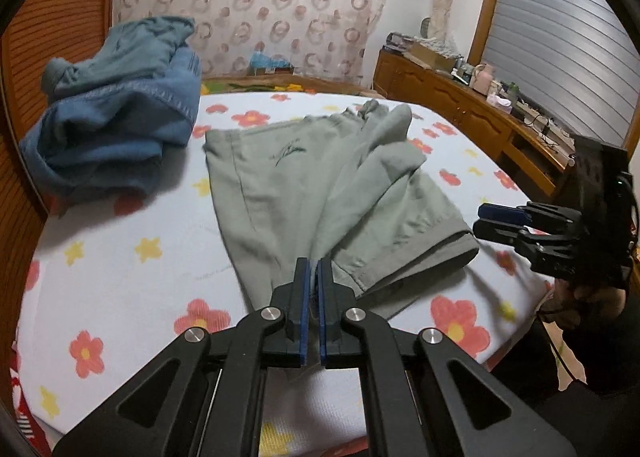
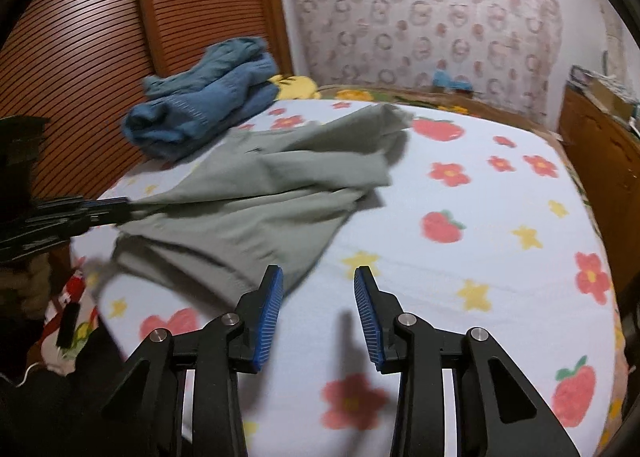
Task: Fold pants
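Observation:
Grey-green pants [image 1: 304,185] lie partly folded on the flowered bedsheet [image 1: 120,257]. My left gripper [image 1: 314,269] is shut on a near edge of the pants and lifts a fold of cloth. It also shows in the right wrist view [image 2: 120,209], at the left, pinching the pants [image 2: 256,193]. My right gripper [image 2: 318,277] is open and empty above the sheet, just right of the pants' near hem. In the left wrist view the right gripper [image 1: 480,219] hovers beside the pants' right hem.
A pile of blue jeans [image 1: 116,113] lies at the back left of the bed, against a wooden slatted headboard [image 2: 80,41]. A wooden dresser [image 1: 472,109] with small items stands to the right of the bed. A patterned curtain [image 1: 256,5] hangs behind.

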A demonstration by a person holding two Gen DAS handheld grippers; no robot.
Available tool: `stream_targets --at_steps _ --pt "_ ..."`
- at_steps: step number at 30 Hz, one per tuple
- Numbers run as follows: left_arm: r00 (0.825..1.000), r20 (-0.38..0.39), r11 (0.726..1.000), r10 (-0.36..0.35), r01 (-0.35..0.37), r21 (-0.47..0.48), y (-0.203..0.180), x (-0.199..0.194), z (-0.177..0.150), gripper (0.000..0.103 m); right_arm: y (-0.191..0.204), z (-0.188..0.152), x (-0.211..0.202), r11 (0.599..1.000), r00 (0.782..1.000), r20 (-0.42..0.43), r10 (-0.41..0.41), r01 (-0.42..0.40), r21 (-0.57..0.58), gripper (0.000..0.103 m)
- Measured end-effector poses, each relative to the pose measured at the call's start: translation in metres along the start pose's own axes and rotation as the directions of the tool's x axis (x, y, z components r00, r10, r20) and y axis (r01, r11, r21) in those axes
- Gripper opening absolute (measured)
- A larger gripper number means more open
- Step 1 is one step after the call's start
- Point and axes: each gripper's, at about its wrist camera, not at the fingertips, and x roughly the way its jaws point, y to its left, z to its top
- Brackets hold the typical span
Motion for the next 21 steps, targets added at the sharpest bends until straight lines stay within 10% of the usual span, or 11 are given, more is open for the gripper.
stream_targets --at_steps 8,13,21 --pt "1.000 -0.011 1.000 0.002 -0.002 -0.023 0.006 0.005 -0.005 0.004 0.003 -0.001 0.006 0.999 0.999 -0.041 0.018 -0.020 -0.040 0.036" --pt "1.000 -0.025 1.000 -0.004 0.003 -0.018 0.004 0.009 -0.008 0.004 0.015 0.004 0.014 0.997 0.999 -0.044 0.009 -0.012 -0.073 0.007" --pt "1.000 -0.010 1.000 -0.022 0.022 -0.003 0.000 -0.004 -0.006 0.004 0.009 0.003 -0.005 0.998 0.998 -0.009 0.057 -0.057 -0.042 0.004"
